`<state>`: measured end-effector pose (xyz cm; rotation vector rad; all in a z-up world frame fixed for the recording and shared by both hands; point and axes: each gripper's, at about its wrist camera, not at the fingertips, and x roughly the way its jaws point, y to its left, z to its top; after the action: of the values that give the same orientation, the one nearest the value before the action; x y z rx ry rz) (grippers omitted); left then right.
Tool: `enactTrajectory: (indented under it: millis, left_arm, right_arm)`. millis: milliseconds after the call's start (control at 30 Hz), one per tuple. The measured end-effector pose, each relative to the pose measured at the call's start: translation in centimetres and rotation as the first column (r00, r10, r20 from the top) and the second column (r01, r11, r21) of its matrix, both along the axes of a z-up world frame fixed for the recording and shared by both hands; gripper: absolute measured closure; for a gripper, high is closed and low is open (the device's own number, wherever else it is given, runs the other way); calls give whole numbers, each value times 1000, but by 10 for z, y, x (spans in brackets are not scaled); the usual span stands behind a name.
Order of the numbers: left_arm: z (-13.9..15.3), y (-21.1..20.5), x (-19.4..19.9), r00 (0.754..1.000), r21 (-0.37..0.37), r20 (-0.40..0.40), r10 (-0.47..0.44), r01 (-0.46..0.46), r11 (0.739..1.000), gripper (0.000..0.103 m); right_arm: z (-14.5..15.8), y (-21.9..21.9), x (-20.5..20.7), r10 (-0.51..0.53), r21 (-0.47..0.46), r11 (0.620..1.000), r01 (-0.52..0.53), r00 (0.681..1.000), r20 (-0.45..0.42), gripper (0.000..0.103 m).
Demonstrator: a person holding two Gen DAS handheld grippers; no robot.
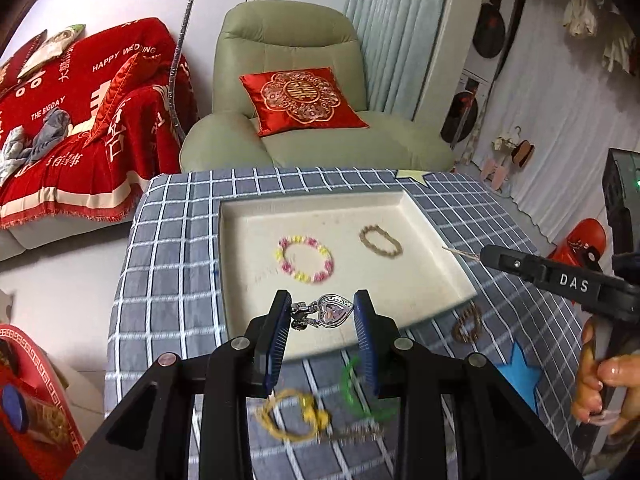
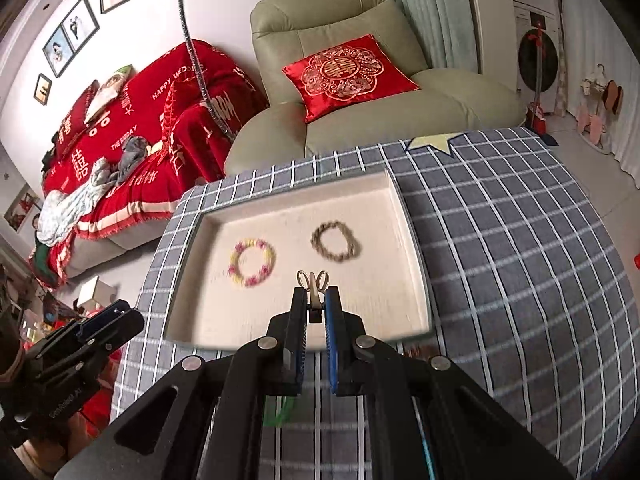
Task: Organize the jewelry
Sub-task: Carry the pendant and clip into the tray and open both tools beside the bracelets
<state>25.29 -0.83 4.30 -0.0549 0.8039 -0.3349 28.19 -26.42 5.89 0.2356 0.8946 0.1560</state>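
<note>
A cream tray (image 1: 236, 264) (image 2: 408, 220) lies on the checked cloth. In it are a pink-and-yellow bead bracelet (image 1: 305, 259) (image 2: 252, 262) and a brown beaded bracelet (image 1: 380, 241) (image 2: 335, 241). My left gripper (image 1: 322, 312) hangs over the tray's near edge, its jaws partly apart around a silver heart pendant (image 1: 334, 311) that hangs between them. My right gripper (image 2: 316, 304) is shut on a pair of silver ring earrings (image 2: 313, 280) over the tray's front part; it also shows in the left wrist view (image 1: 484, 254).
On the cloth in front of the tray lie a yellow cord bracelet (image 1: 290, 420), a green bangle (image 1: 360, 392), a thin chain (image 1: 356, 434) and a brown heart-shaped bracelet (image 1: 468, 324). A green armchair (image 1: 296, 92) stands behind the table.
</note>
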Motion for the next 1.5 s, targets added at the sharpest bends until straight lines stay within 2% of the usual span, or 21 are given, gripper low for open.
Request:
enactTrajectory:
  millis: [267,500,633,767,967,1067,1133,1167,1200,1367,1500]
  left_arm:
    - [-16,-15,57,999,28,-8,48,-48,998,55]
    - [-49,-31,103,996,101,-40,76,-72,992,55]
    - [-62,-36,116,994,126,-54,91,-84,988,55]
    - [-79,-43,125,993,191,-70,98,-83,978,55]
    - [-92,-45,131,987,229,-105,120,-94,969,55]
    - [-95,-47,131,988,223,-107,115,-89,971,54]
    - [-95,-49,131,987,237,-113,116,-87,968,54]
    - [-96,-50,130,987,240,-112,117,-88,967,54]
    - [-95,-50,129,987,240,-108,118,-90,967,54]
    - [-89,-47,123,989,221,-88,119,-97,971,54]
    - [-83,-43,120,989,201,-75,124,-107,974,54]
  right_arm:
    - [-21,0,55,-9,-2,1000,9,1000,-23,93]
    - [-51,-2,90,-22,-3,1000,21,998,-63,93]
    - [-71,-6,101,-30,-1,1000,30,995,-90,93]
    - [-88,-6,106,-29,-11,1000,28,993,-113,93]
    - [-100,-5,107,-21,-24,1000,18,989,-143,93]
    - [-101,-4,106,-15,-32,999,10,988,-151,92]
    - [-100,-3,107,-7,-28,1000,3,988,-154,81]
    - [-99,-2,107,-8,-25,1000,4,988,-155,59]
    - [-97,-3,106,-9,-16,1000,7,989,-150,48]
    - [-79,2,96,6,2,1000,-5,995,-103,48]
    - [-66,-3,85,-27,32,999,30,997,-78,47]
